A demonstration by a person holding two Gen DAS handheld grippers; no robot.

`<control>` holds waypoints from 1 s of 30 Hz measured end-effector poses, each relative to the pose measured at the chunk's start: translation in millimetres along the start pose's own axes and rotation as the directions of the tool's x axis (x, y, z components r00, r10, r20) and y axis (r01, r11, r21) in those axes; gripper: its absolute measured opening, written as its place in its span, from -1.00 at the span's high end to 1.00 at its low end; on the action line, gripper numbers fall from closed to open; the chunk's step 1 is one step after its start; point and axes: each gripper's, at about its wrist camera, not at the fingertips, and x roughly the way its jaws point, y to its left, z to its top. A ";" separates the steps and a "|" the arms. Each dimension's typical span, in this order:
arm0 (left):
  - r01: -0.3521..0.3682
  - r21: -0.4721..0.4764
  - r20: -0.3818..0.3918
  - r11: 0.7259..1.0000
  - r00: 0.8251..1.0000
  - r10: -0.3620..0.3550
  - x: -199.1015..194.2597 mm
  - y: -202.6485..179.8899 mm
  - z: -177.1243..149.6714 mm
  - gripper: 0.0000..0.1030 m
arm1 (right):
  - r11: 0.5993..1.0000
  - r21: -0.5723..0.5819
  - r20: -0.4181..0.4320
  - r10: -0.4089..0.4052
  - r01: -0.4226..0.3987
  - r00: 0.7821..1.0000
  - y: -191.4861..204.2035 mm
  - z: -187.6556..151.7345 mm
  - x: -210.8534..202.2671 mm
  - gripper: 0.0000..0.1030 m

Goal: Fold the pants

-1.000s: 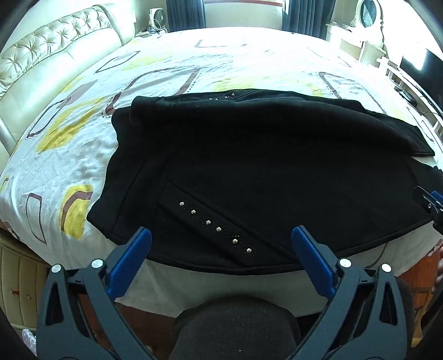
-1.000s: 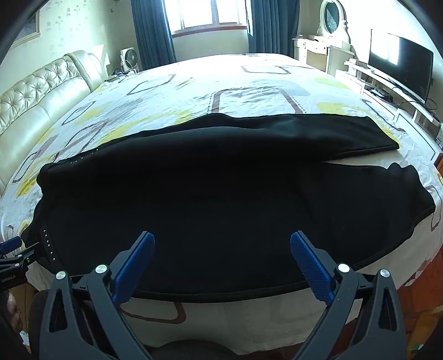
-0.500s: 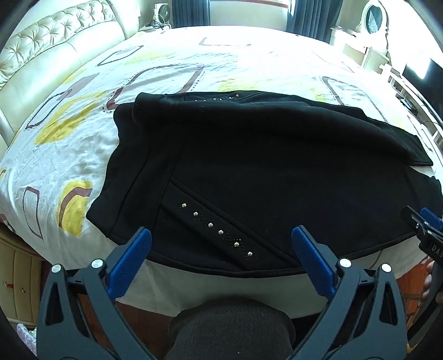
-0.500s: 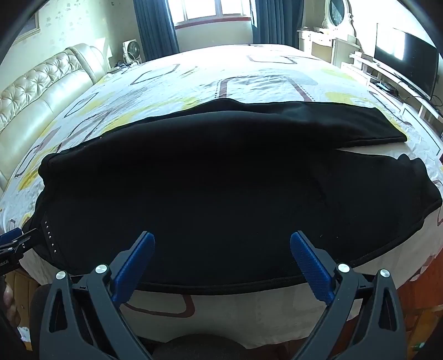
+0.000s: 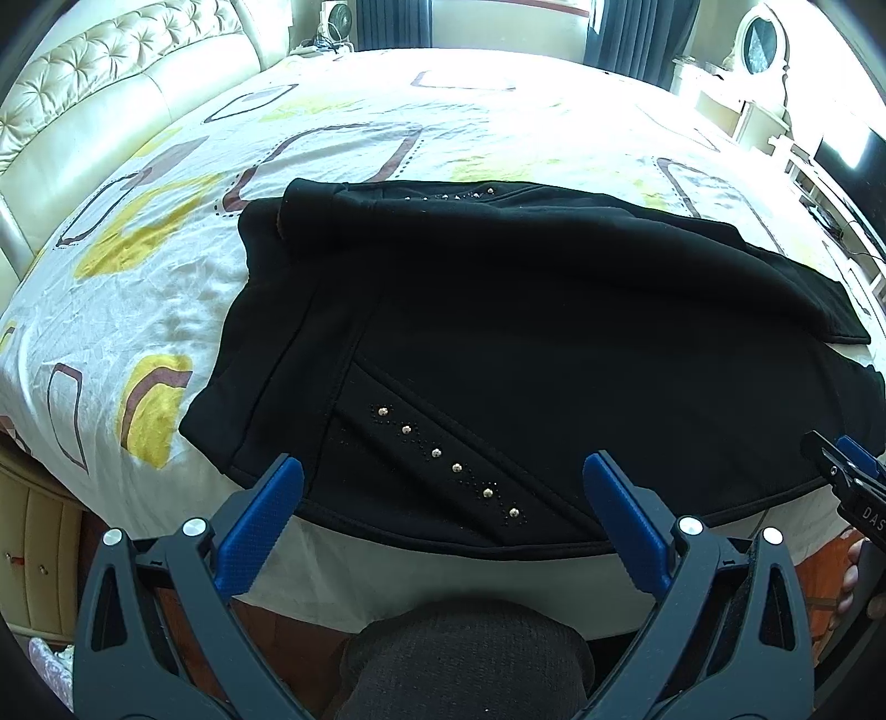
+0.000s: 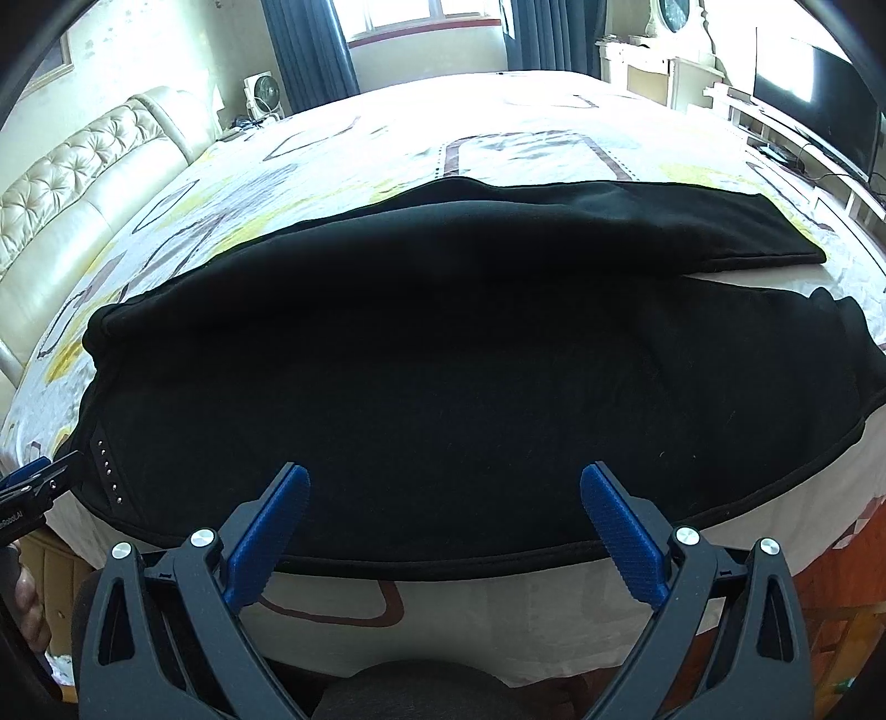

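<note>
While black pants (image 5: 554, 343) lie flat, left gripper (image 5: 443, 487) gaping empty, right gripper (image 6: 443, 493) likewise, both level.

Pants: 1, black (image 5: 554, 343), spread on the bed.
Pant legs: 2, seen from the right wrist view (image 6: 692, 221).
Large studs on near pocket strip: 6 counted (image 5: 446, 461).
Beds: 1 (image 5: 332, 122).
Grippers: 2; left gripper (image 5: 443, 487) and right gripper (image 6: 443, 498).
Blue fingers per gripper: 2 (image 5: 260, 526).
Fans: 1 (image 6: 263, 91).
Televisions: 1 (image 6: 814, 94).
Oval mirrors: 1 (image 5: 761, 39).
</note>
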 end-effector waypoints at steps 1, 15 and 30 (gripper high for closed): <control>0.000 0.000 0.001 1.000 1.000 0.000 -0.2 -0.4 0.1 -0.96 | 1.000 0.001 -0.001 0.001 -0.001 1.000 0.2 0.7 0.5 -0.89; 0.000 0.002 0.010 1.000 1.000 0.000 -2.0 0.0 0.6 -0.96 | 1.000 -0.001 -0.003 0.004 -0.004 1.000 0.8 2.1 -1.0 -0.89; 0.001 -0.001 0.011 1.000 1.000 -0.001 -2.6 1.5 0.9 -0.96 | 1.000 -0.007 -0.008 0.005 -0.005 1.000 3.2 0.8 -0.3 -0.89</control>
